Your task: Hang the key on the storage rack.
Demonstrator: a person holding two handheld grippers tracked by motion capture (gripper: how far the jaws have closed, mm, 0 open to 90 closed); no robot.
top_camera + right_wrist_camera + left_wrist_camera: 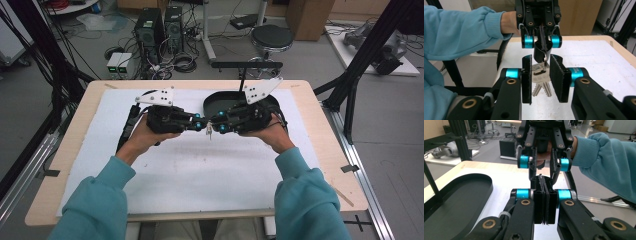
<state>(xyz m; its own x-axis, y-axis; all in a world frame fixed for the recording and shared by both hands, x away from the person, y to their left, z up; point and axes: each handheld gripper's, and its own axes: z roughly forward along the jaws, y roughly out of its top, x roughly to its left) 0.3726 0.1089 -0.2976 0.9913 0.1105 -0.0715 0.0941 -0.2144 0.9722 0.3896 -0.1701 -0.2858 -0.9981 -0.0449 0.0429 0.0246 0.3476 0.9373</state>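
Right gripper view: keys (541,81) hang blades-down from the clamped left gripper (543,46), between the right gripper's (543,80) narrowing, untouching jaws.

High view overhead, facing forward-down — gripper views close, level, facing each other — sharing keys (541,81).

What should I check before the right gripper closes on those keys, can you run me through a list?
1. Left gripper shut on the key ring: ok, its fingers are pressed together with the ring pinched at their tips.
2. Keys hanging between the right gripper fingers: ok.
3. Right fingers touching the keys: not ok, a gap shows on both sides.
4. Keys held off the white mat: ok, they dangle between the two grippers.
5. Black tray out of the way: ok, it lies off to the side.
6. Number of keys on the ring: cannot tell, they overlap.
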